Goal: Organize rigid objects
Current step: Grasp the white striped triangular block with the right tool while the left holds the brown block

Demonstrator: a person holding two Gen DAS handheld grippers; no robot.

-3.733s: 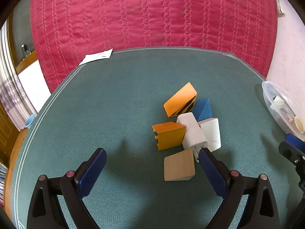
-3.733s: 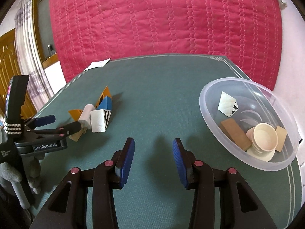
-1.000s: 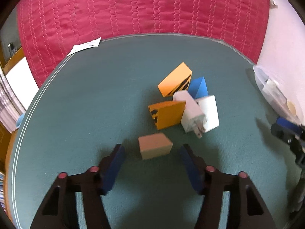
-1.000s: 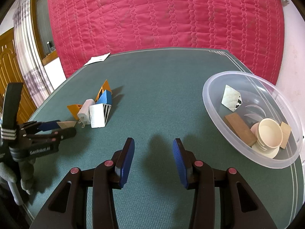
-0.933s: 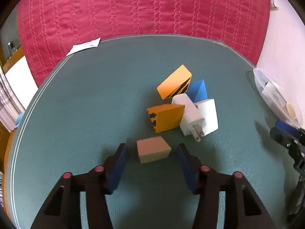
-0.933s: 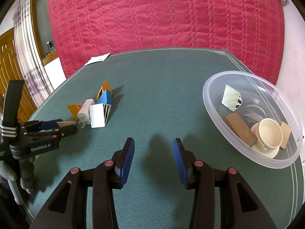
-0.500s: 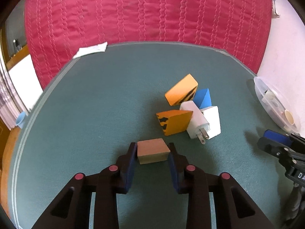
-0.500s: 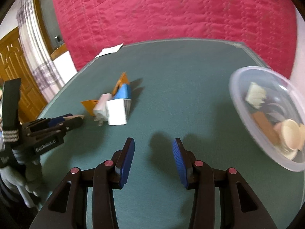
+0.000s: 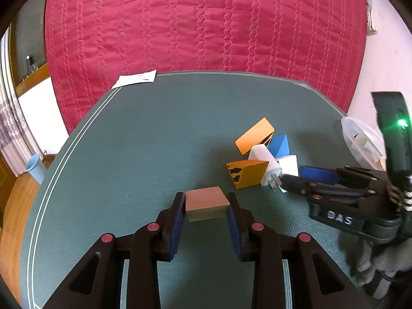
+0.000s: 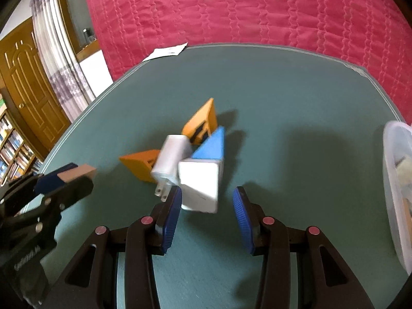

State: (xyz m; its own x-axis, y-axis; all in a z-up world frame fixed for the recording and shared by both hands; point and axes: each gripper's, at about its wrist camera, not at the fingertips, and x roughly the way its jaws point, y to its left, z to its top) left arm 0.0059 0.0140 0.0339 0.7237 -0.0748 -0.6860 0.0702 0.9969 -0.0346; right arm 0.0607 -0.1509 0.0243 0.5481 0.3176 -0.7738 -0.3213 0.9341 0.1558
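My left gripper (image 9: 206, 203) is shut on a plain tan wooden block (image 9: 207, 204), held just above the green table; it also shows in the right wrist view (image 10: 77, 172). My right gripper (image 10: 207, 200) is open, its jaws around the near end of a white block (image 10: 200, 185). Beside it lie a white plug charger (image 10: 170, 162), a blue wedge (image 10: 211, 145) and two orange striped blocks (image 10: 200, 123) (image 10: 140, 163). In the left wrist view the right gripper (image 9: 303, 177) reaches into that pile (image 9: 260, 154).
A clear plastic bowl (image 10: 394, 180) with several pieces stands at the right table edge. A white paper slip (image 9: 135, 79) lies at the far edge. A red quilt hangs behind. A blue cup (image 9: 34, 167) stands off the table's left side.
My left gripper closed on the tan block and lifted it slightly. My right gripper swung left from the bowl side to the pile and now straddles the white block.
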